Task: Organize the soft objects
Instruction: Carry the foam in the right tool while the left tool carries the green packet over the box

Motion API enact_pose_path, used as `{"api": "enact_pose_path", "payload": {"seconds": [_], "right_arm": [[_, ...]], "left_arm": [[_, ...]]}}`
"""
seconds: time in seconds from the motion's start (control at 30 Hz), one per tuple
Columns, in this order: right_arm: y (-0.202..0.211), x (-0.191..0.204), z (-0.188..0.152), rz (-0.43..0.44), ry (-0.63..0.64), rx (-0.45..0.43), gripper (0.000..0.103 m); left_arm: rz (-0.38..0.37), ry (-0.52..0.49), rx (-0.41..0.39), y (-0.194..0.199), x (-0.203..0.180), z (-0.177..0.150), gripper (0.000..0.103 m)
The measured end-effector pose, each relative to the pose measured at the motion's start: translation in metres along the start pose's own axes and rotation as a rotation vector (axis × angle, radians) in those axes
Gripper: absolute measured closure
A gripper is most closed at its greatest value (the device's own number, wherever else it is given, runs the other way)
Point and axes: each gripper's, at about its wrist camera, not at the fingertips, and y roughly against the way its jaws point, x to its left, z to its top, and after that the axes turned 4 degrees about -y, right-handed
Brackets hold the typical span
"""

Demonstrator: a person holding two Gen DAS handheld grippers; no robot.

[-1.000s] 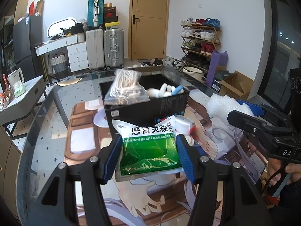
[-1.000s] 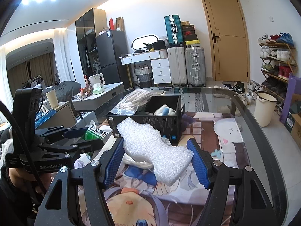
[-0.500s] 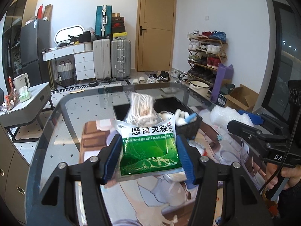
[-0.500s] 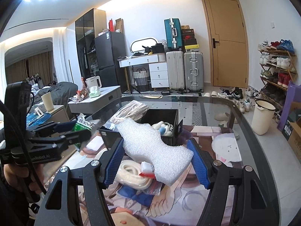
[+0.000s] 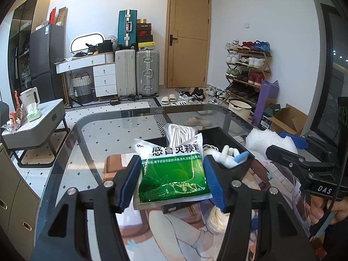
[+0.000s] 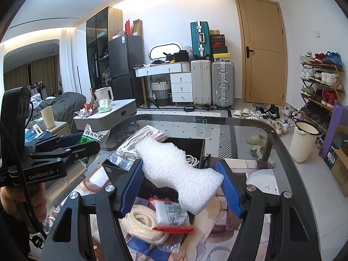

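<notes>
From my left wrist camera I see the left gripper (image 5: 171,179) with its blue pads pressed on both sides of a green and white packet (image 5: 173,171), held up above the glass table (image 5: 91,134). Behind the packet sits a black bin (image 5: 219,134). This view shows the bin's inside best: a clear bag of white cord (image 5: 179,131) leaning at the back, and some white rounded pieces with a blue one (image 5: 233,156) near the front wall; what those are I cannot tell.

My right wrist camera shows what the left cannot: the right gripper (image 6: 180,181) clamped on a wavy white foam piece (image 6: 178,174), also raised over the table, in front of the bin (image 6: 187,145). Below it on the table mat lie a coil of cream rope (image 6: 141,224) in a clear bag and a small red-edged white pouch (image 6: 171,216) resting on it. At the left edge of this view, the other gripper (image 6: 71,143) appears side-on with the packet (image 6: 92,137) poking out past its tips.
</notes>
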Motion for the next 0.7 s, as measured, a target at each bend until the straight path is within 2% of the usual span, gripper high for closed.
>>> {"api": "enact_pose_path", "payload": {"seconds": [0.7], "right_arm": [[-0.076,0.001,0.017,-0.03,0.054,0.076,0.034]], "left_arm": [[0.017,-0.022,0.037,-0.06,0.003,0.022,0.045]]}}
